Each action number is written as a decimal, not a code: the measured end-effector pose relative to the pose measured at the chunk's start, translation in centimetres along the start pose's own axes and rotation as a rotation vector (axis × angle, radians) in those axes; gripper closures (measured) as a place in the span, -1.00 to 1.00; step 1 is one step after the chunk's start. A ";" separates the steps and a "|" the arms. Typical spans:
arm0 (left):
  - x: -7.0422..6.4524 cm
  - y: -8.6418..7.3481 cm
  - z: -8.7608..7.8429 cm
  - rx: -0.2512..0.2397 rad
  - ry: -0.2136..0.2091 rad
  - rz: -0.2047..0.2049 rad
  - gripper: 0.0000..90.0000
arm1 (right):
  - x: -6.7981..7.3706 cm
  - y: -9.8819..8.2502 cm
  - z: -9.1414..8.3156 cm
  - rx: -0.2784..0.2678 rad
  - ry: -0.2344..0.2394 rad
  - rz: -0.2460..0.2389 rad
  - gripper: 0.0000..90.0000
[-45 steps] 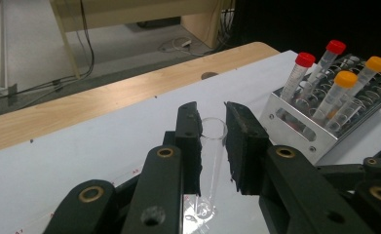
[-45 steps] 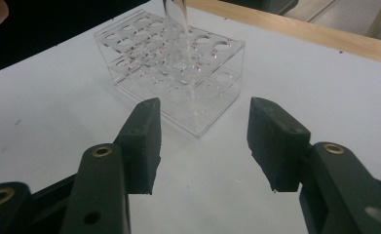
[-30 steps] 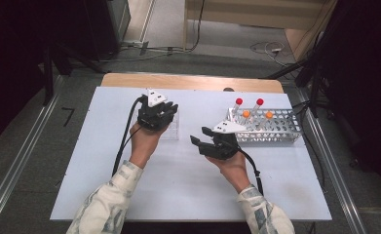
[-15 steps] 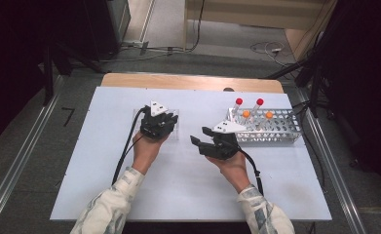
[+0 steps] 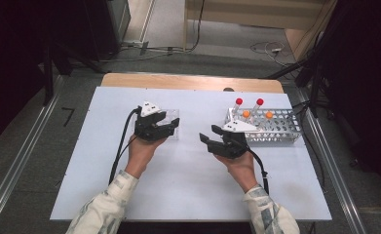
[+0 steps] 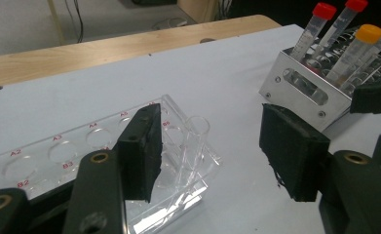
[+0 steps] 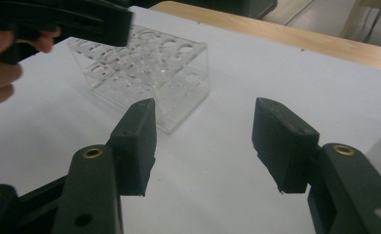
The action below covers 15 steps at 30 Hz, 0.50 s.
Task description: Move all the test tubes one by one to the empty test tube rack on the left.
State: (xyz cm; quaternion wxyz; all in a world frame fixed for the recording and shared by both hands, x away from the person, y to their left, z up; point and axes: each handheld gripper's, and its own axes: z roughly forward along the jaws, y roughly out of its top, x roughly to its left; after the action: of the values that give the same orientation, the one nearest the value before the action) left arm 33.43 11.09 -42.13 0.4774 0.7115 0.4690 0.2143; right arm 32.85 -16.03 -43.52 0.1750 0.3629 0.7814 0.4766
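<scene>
A clear acrylic rack (image 5: pixel 171 130) (image 6: pixel 56 156) (image 7: pixel 144 63) lies left of centre on the white table. One uncapped clear tube (image 6: pixel 194 141) leans in a hole at the rack's end. My left gripper (image 5: pixel 164 127) (image 6: pixel 210 131) hangs over that end; its jaws have just been opening. The tube stands between them, close to one pad, and neither pad presses on it. My right gripper (image 5: pixel 206 143) (image 7: pixel 205 122) is open and holds nothing; it points at the clear rack from the right. A metal rack (image 5: pixel 276 127) (image 6: pixel 305 90) holds capped tubes, red-capped (image 5: pixel 238 102) and orange-capped (image 5: pixel 246 114).
The table's wooden far edge (image 5: pixel 193 82) runs behind both racks. Bare white table (image 5: pixel 188 185) lies between the hands and the near edge. A cable (image 5: pixel 122 146) trails from the left gripper, and another runs back from the right one.
The left gripper's jaws were together and now stand apart over the clear rack's end. Both hands have stayed about where they were.
</scene>
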 end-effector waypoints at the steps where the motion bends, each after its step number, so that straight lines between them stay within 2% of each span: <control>1: 0.0 0.0 -0.2 0.005 -0.001 0.002 -0.18 | -0.3 -0.1 -0.3 -0.002 -0.007 0.002 -0.10; 8: 0.3 0.0 -1.4 -0.005 0.018 -0.007 -0.44 | -2.4 -0.7 -2.8 -0.023 -0.072 0.022 -0.10; 15: 0.3 0.0 -1.7 -0.012 0.016 -0.004 -0.50 | -4.1 -1.7 -4.8 -0.030 -0.117 0.045 -0.10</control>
State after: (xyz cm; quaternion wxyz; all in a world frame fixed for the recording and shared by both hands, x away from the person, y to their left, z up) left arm 32.25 12.15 -41.43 0.4784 0.7058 0.4730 0.2218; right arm 31.95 -22.49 -42.93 0.2150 0.4049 0.7543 0.4700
